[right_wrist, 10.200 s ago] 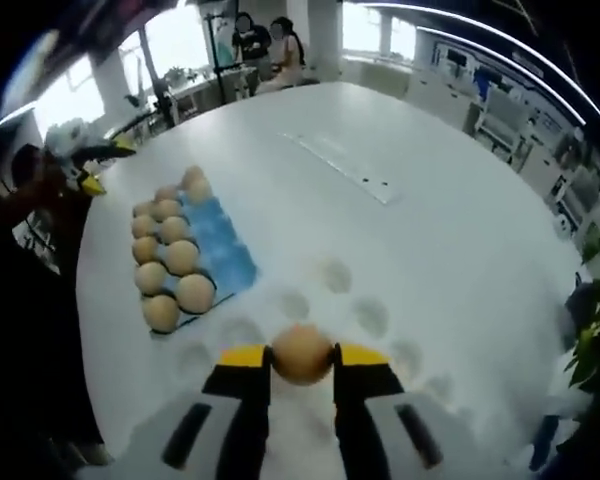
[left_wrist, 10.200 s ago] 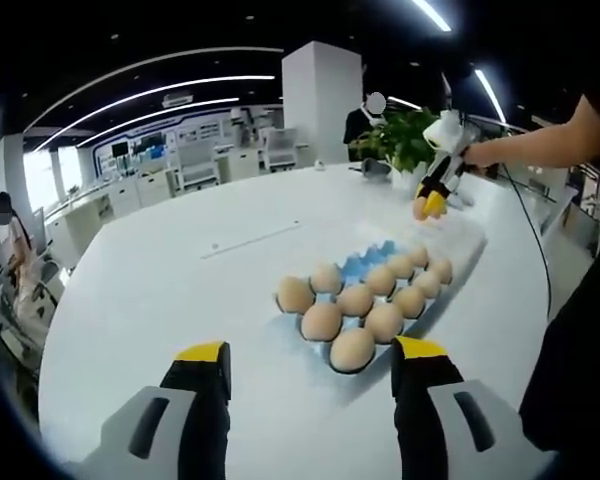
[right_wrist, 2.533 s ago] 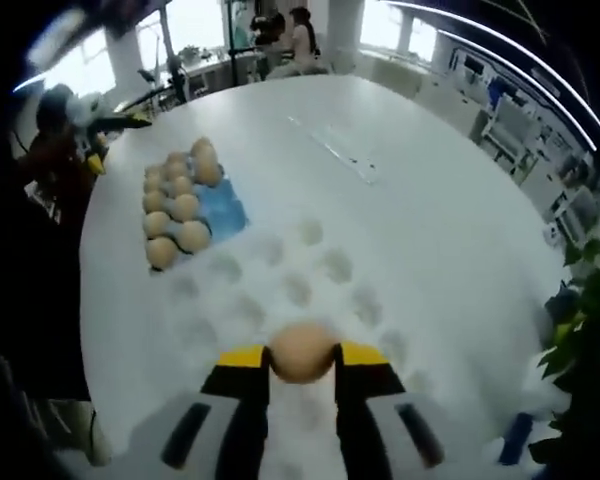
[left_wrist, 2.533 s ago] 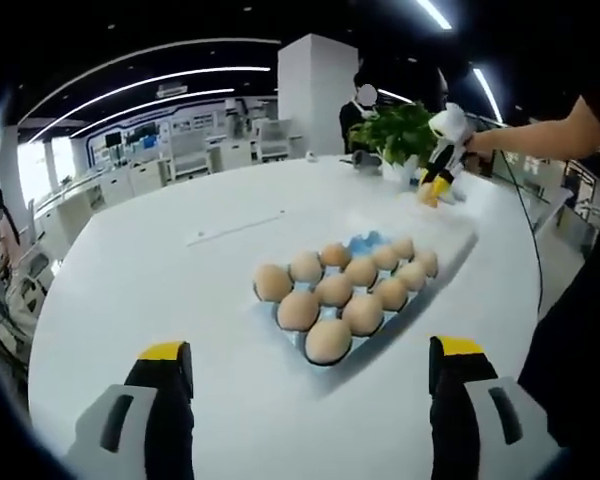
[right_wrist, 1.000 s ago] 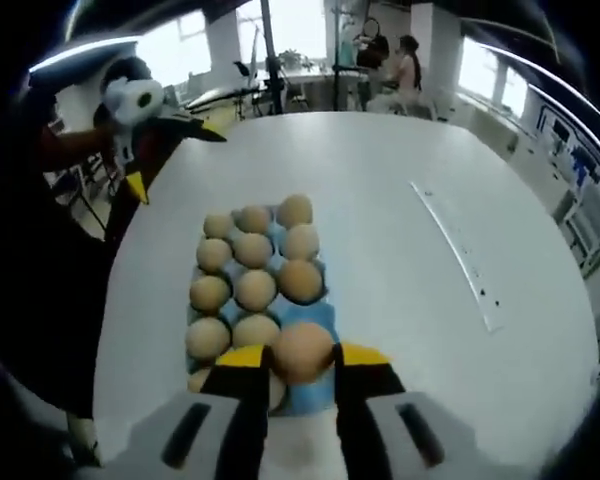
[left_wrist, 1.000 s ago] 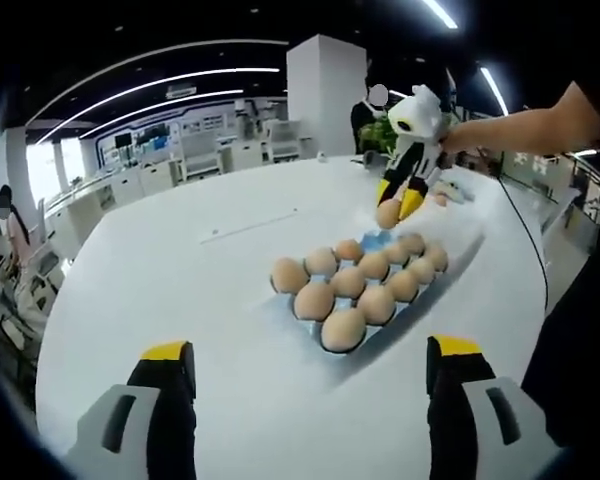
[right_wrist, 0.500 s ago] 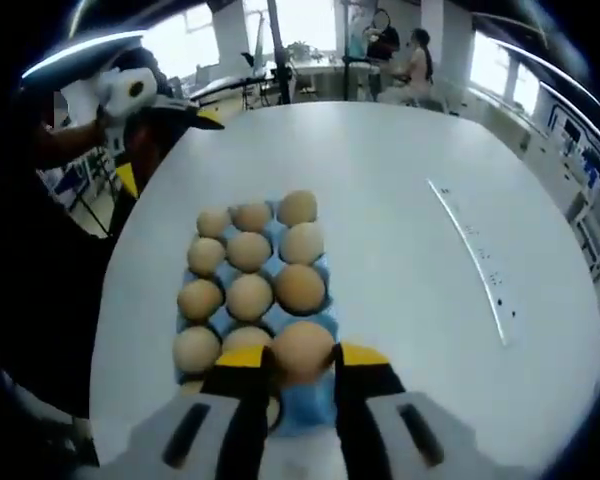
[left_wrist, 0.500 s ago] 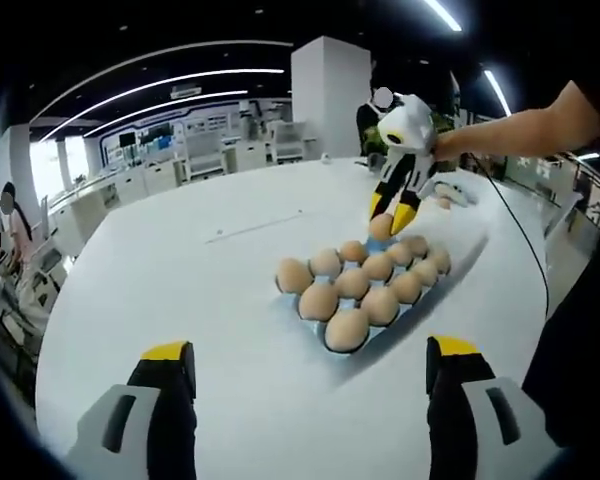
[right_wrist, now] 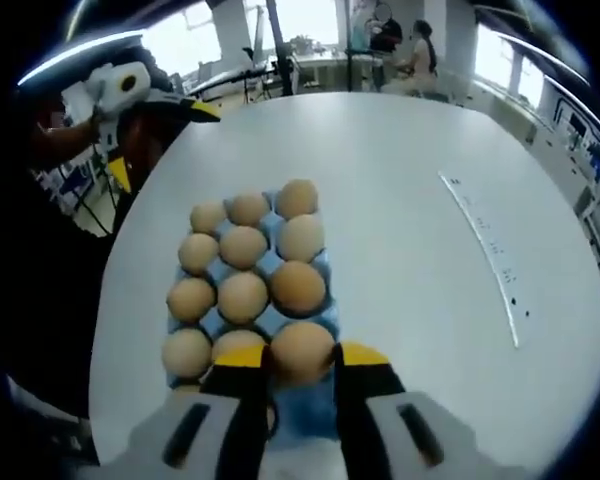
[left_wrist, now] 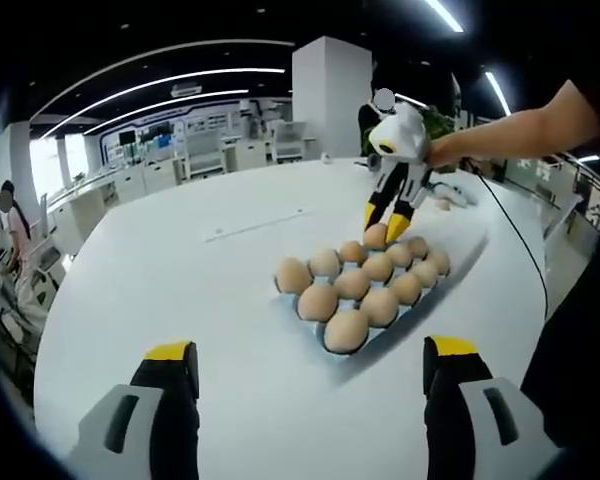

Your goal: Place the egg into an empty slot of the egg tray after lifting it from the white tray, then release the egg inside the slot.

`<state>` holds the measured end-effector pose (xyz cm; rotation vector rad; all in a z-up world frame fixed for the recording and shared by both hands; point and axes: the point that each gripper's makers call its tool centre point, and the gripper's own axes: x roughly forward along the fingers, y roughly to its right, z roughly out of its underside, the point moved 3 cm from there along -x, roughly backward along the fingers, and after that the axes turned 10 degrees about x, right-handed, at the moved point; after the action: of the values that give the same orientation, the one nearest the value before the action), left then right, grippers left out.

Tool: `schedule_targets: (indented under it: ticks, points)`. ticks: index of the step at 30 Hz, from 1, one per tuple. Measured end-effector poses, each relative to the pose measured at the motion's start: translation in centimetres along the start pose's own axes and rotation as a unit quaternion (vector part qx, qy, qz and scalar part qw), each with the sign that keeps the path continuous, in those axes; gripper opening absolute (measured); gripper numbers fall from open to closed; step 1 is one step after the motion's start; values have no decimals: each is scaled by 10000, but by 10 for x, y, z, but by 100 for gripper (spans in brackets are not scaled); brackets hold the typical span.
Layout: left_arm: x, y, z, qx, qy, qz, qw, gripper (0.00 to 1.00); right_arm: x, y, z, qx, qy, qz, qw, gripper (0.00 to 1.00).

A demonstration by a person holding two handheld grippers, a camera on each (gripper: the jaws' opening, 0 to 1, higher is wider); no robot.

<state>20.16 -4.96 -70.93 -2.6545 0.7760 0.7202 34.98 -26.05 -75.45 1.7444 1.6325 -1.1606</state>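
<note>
Right gripper view: egg point(right_wrist: 302, 352) between tongs point(right_wrist: 301, 371)

Matt tan egg point(right_wrist: 302, 350), blue pulpy-looking egg tray point(right_wrist: 318, 268), smooth glossy white table point(right_wrist: 400, 200).

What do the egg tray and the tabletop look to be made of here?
The egg tray looks like moulded blue plastic, going by its saturated colour and smooth cups, though pulp cannot be ruled out. The tabletop looks like a smooth white laminate or solid surface with a soft sheen.
</note>
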Motion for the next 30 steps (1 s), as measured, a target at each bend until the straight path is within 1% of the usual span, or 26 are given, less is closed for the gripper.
schedule_targets:
  ticks: [6, 15, 21, 23, 26, 30]
  points:
    - [0, -3, -2, 20, 9, -44, 10000, 94, 3, 0, 3, -10, -96, -59, 9999, 25]
    - [4, -1, -3, 13, -13, 42, 10000, 92, 8, 5, 6, -95, -272, -92, 9995, 25]
    - [4, -3, -4, 16, -16, 27, 10000, 91, 17, 4, 5, -329, -466, -93, 9983, 25]
    - [4, -4, -3, 16, -61, 25, 10000, 91, 15, 5, 4, -298, -450, -117, 9985, 25]
    - [3, -5, -4, 16, -38, 16, 10000, 90, 15, 5, 6, -277, -426, -120, 9986, 25]
    - [5, -5, -3, 76, -93, 11, 9999, 88, 15, 5, 6, -237, -319, -112, 9991, 25]
